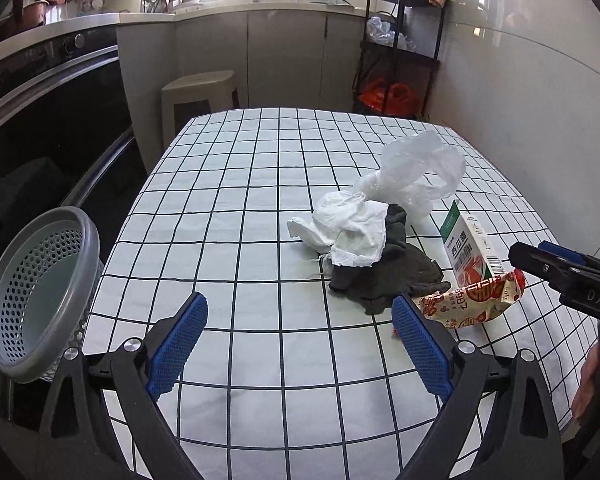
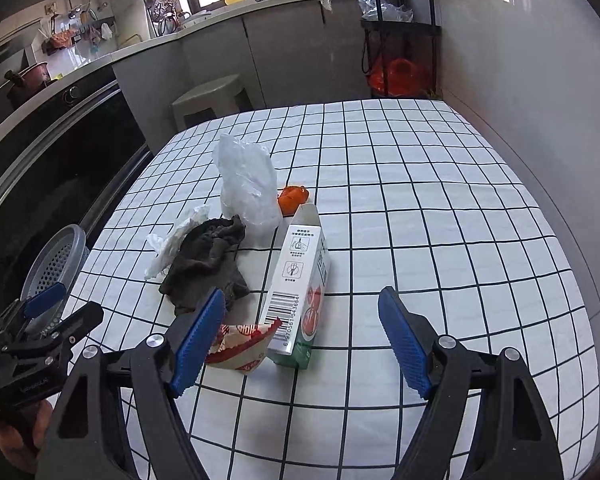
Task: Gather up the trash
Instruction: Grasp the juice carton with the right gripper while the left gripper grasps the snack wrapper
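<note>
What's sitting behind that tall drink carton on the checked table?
Behind the carton lies a small orange scrap, beside the clear plastic bag. Its lower edge is hidden by the carton.

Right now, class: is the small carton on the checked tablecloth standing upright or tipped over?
Upright. The carton stands on its base on the tablecloth, its top flap raised, with the snack wrapper lying flat beside it.

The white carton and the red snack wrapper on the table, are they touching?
Touching. In the right wrist view the snack wrapper's torn red edge lies against the carton's barcode side near its base, with no tablecloth showing between them.
</note>
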A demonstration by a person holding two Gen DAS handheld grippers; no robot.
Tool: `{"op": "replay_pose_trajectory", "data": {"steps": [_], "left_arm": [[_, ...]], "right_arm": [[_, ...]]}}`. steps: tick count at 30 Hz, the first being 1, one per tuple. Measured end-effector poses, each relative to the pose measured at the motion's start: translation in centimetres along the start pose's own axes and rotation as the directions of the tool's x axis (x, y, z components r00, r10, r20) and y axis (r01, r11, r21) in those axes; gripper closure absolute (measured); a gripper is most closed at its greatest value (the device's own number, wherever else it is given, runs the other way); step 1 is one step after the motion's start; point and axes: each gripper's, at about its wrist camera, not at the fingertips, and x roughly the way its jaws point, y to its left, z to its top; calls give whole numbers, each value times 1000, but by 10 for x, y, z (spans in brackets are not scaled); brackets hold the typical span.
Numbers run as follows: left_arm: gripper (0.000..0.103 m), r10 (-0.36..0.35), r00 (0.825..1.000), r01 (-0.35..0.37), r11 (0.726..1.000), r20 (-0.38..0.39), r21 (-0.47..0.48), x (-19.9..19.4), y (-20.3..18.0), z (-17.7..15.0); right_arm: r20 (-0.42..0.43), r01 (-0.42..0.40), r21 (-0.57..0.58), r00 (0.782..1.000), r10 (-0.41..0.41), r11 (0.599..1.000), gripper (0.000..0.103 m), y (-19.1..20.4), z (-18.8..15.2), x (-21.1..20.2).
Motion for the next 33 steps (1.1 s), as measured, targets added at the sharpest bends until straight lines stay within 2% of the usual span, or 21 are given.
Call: {"op": "replay_pose_trajectory", "data": {"steps": [8,13,19,26,28,33], "left_arm": [[12,-5,1000,6,1000,-27,9,13,-6,-2],[12,-13,999,13,1000,-39,7,19,-6,-3],[12,-27,999,27,1000,-38,10,18,-10,-3],[12,-40,999,41,998,-29,44,12,-25,-8],[12,-43,999,44,998,-20,54,8,-31,-8],[12,-61,998,62,995,-11,81,1,-51,-13]], "right_arm": [[-56,4,30,998,-2,1000,27,-4,6,30],[-89,43,18,995,-41,999,27,-3,5,41],[-100,57,24,993,-54,998,29,-9,-3,43],[-107,31,34,994,-27,999,57,-14,-8,38],[-106,24,30,994,-20,999,72,-13,-10,37],[-73,22,55,997,-18,998,75,-25,-14,25]]}}
